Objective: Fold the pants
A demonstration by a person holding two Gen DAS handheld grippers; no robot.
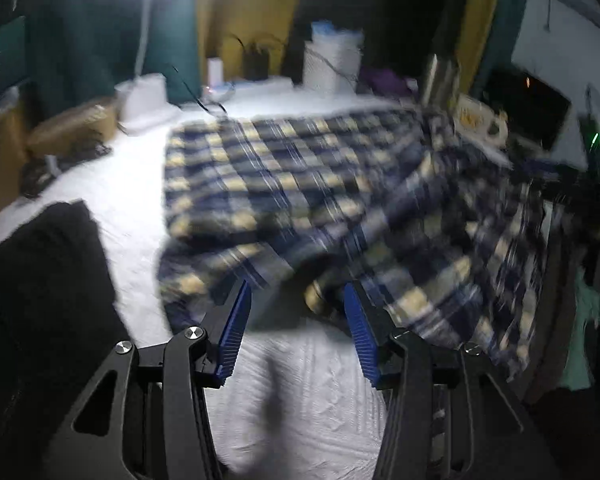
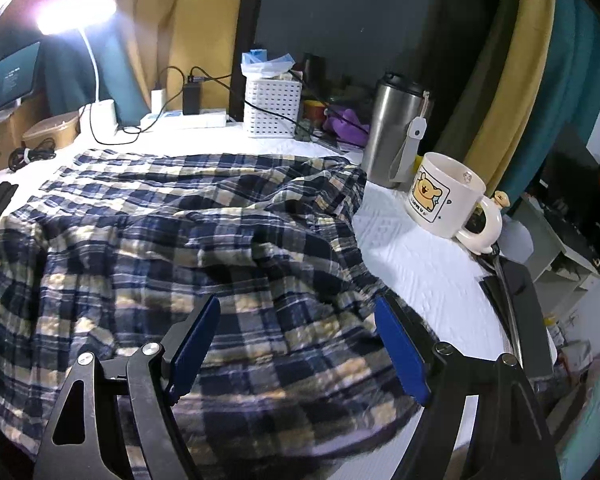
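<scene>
**Both claws empty over the plaid pants, a hem just ahead of the left one**

The plaid pants [image 2: 171, 248] lie spread and rumpled across the middle of the white-covered table [image 2: 420, 264], their long axis running roughly side to side along it; one end hangs over the near right edge. In the left wrist view the cloth is motion-blurred, so I cannot tell waistband from leg.

The left gripper [image 1: 297, 300] points down at the near edge of the pants [image 1: 300, 184]. A bunched fold of cloth sits just beyond its fingertips, slightly toward the right pad; the jaws stand partly apart with nothing between them, over bare table cover. A black garment [image 1: 39, 280] lies at the near left edge, apart from the pants.

The right gripper [image 2: 297, 312] hovers above the right portion of the pants, jaws wide and released, cloth below but not pinched. The mug [image 2: 444, 196] and steel tumbler [image 2: 396, 128] stand near the far right corner, just beside the cloth's edge.

By my reading, the left claw is the nearer to a graspable edge.
</scene>
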